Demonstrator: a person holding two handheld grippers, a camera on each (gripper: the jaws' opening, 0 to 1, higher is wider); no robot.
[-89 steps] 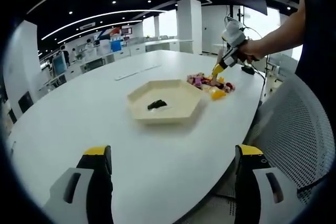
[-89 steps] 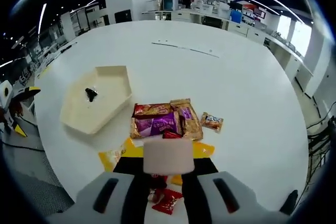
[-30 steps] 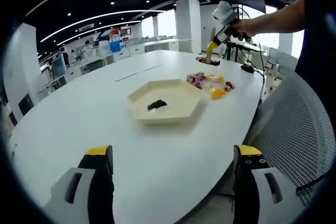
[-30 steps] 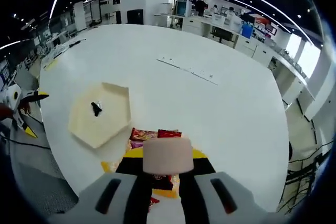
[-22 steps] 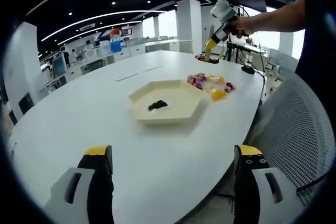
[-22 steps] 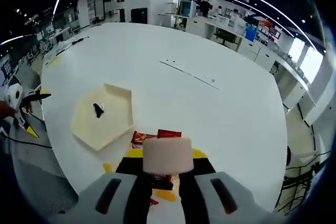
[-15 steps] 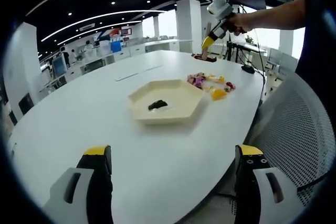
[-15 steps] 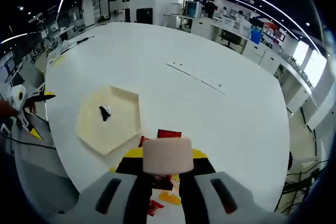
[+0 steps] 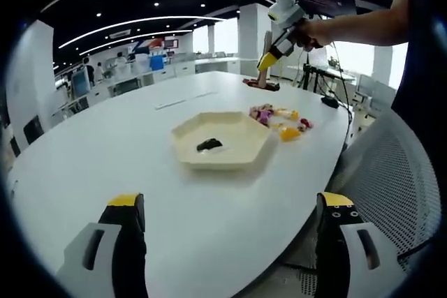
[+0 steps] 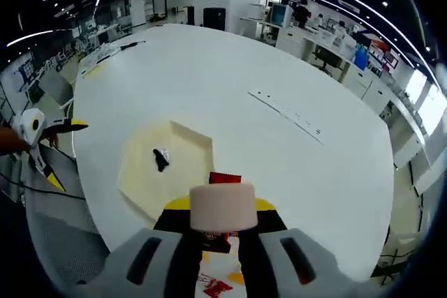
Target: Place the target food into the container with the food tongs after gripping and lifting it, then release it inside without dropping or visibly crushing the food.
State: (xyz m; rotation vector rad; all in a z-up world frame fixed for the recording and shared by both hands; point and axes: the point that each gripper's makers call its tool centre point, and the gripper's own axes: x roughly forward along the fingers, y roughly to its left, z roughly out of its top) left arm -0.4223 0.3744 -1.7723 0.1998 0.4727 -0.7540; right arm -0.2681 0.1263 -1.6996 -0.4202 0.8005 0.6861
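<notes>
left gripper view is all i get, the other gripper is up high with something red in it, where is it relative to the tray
Observer: In the right gripper view the red snack packet sits beside the near edge of the hexagonal tray, not yet over its middle.
Operator: anything in the tray
Observer: One small dark item, lying near the tray's centre.
Operator: is the packet gripped ok
Observer: The right gripper has its jaws shut on the packet, whose top edge pokes out past a pale block on the gripper.
</notes>
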